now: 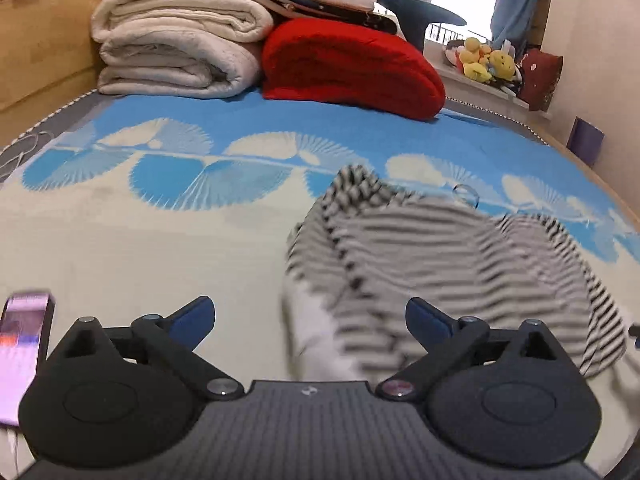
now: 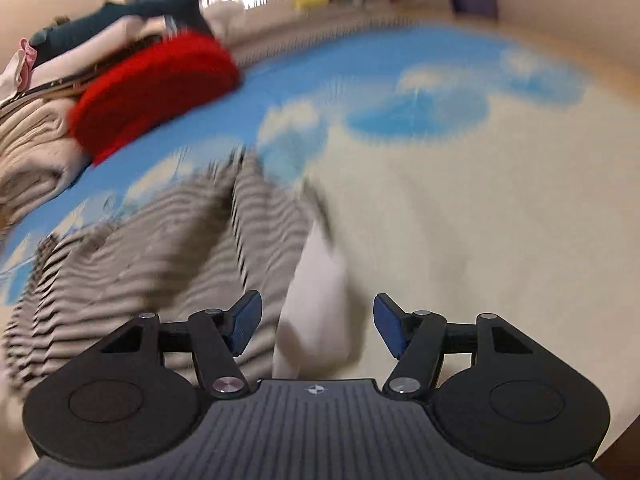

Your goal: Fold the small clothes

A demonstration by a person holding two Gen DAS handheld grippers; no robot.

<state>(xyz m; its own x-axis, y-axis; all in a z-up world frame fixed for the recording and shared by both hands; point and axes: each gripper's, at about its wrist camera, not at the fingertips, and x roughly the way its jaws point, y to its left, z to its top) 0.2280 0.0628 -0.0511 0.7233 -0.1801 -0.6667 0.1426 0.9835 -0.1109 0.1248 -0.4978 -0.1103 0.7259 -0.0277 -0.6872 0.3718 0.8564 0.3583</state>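
Left wrist, striped garment [image 1: 440,272] crumpled on bedspread [image 1: 140,248], both claws spread

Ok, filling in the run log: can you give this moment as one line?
left tool open | right tool open | black-and-white striped cloth garment crumpled on blue-and-cream patterned bedspread | unheld | right view blurred

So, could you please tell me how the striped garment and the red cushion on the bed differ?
The striped garment is black-and-white and lies crumpled and low near the open left tool; the red cushion is plain, plump and domed. The garment lies alone; the cushion leans against the folded cream blankets. Both rest on the blue-and-cream bedspread.
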